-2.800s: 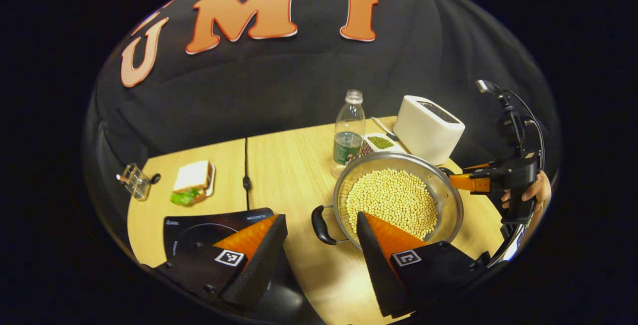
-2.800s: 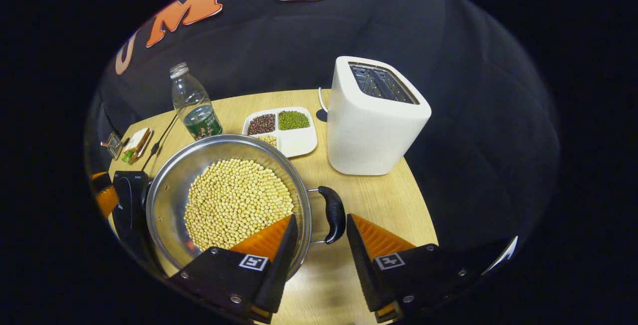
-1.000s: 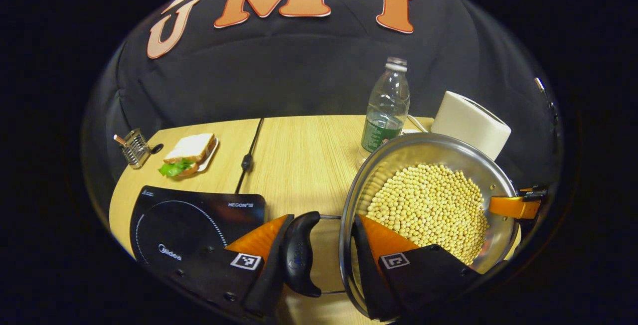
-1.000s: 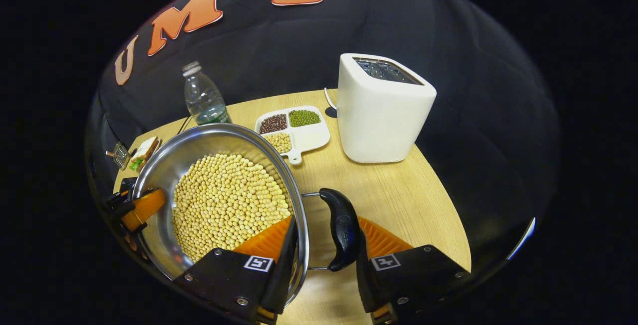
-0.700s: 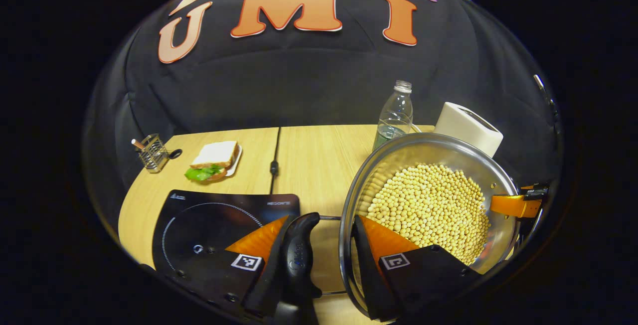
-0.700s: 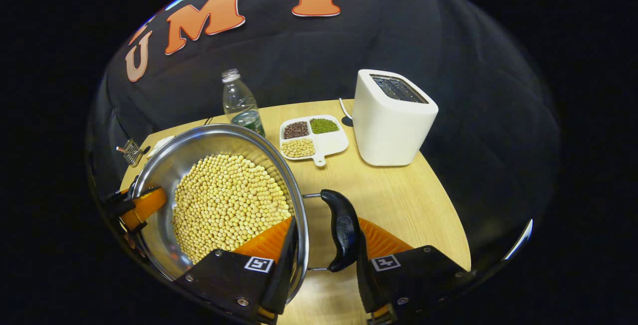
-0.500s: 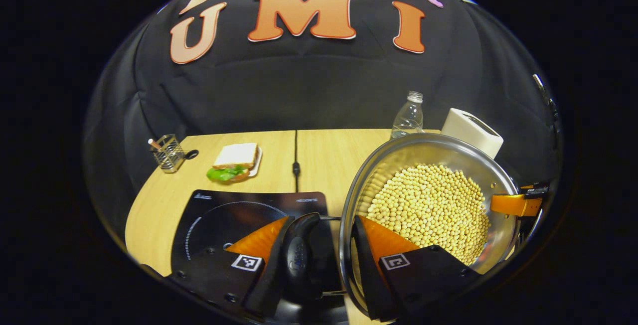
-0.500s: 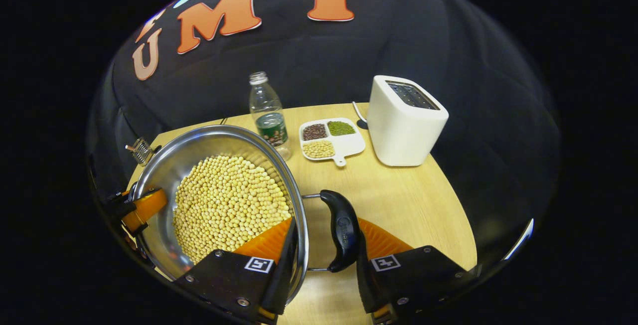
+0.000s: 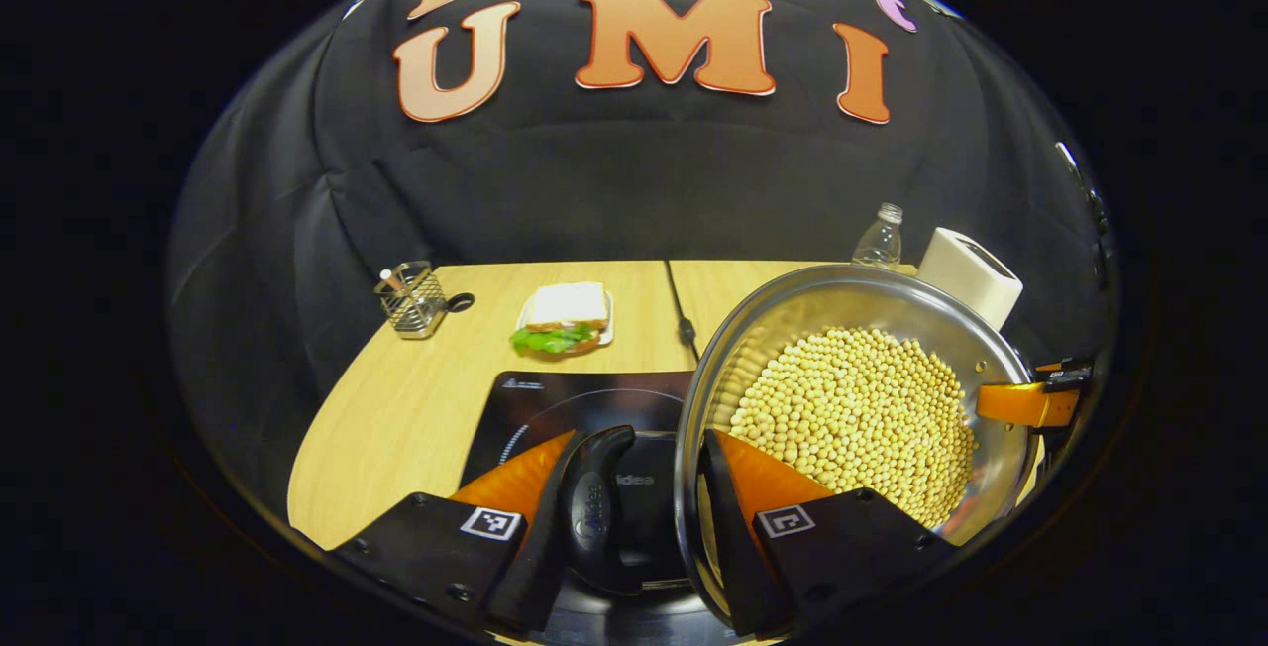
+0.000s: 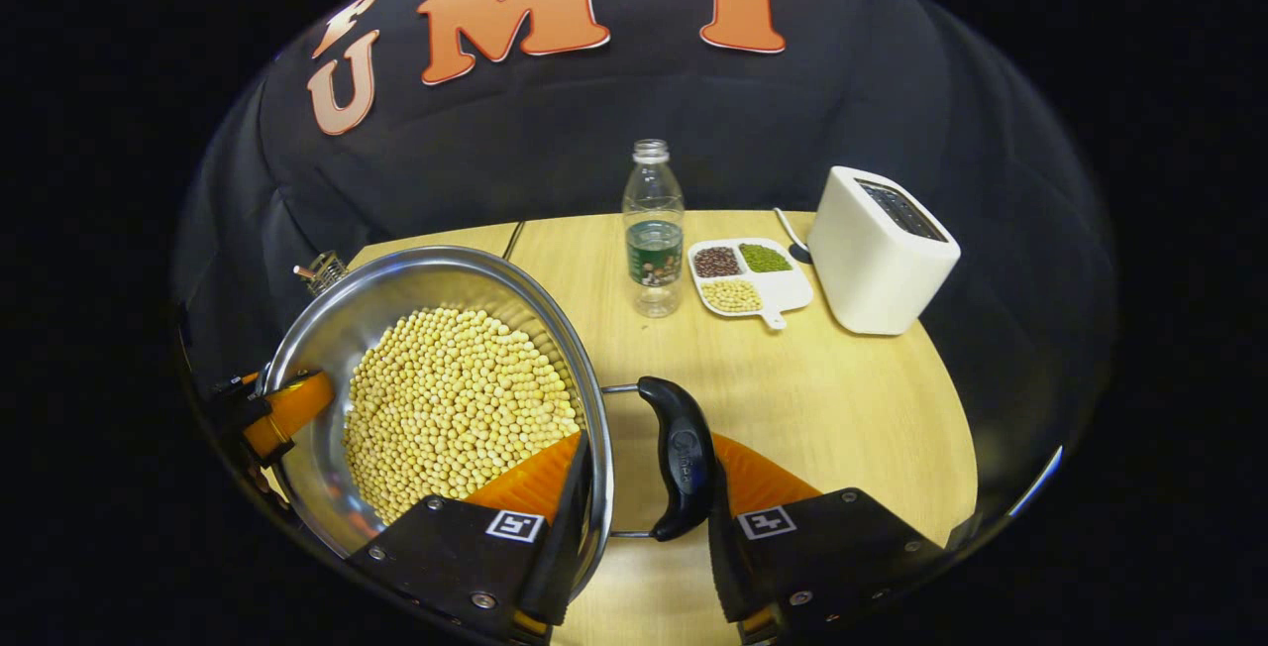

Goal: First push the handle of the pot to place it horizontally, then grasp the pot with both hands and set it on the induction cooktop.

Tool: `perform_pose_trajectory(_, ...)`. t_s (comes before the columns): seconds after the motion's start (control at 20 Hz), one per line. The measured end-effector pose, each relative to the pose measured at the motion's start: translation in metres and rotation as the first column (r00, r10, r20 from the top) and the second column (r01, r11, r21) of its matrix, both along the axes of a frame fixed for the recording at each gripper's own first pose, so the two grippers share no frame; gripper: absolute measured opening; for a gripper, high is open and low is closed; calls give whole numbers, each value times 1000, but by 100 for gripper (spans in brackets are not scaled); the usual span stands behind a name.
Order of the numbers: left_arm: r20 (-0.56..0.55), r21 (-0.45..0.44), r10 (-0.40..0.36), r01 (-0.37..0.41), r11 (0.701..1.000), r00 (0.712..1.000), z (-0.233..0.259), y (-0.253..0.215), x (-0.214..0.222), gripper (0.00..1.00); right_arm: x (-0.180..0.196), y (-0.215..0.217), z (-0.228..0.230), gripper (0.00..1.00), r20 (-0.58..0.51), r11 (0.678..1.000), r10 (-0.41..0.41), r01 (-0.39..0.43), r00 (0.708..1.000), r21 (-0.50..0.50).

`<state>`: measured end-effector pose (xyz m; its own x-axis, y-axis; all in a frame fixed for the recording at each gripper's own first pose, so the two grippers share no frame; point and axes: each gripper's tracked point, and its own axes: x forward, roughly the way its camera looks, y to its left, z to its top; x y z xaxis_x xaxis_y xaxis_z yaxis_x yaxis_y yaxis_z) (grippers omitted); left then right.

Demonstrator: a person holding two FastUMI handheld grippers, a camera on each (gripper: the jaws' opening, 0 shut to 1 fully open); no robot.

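I see the wire basket [image 9: 414,299] and sandwich [image 9: 562,316] far left on the desk [image 9: 396,418]. My left gripper [image 9: 634,517] has its jaws clenched on the pot [image 9: 872,294] at its left handle [image 9: 592,512], over the induction cooktop [image 9: 555,403]. My right gripper [image 10: 642,512] clamps the right handle [image 10: 682,458] against the rim. Bottle [image 10: 653,227], bean tray [image 10: 750,275] and toaster [image 10: 882,250] stand beyond.

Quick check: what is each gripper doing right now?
Left gripper: shut on the pot, gripping rim and handle.
Right gripper: shut on the pot's opposite side.
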<state>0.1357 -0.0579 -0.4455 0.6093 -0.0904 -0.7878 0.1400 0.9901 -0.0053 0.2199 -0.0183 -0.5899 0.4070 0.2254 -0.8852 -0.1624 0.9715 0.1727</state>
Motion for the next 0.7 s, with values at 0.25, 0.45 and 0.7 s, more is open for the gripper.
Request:
perform_pose_trajectory(0.25,16,29,43,-43,999,999,6,43,2,71,6,2,-11,57,-6,999,26,-26,1000,29)
perform_pose_trajectory(0.45,21,46,66,-67,997,998,3,72,6,72,14,-1,-13,57,-8,998,55,-55,998,43)
perform_pose_trajectory(0.7,10,55,93,-93,994,996,-6,105,12,72,17,-3,-15,56,-26,996,77,-75,997,51)
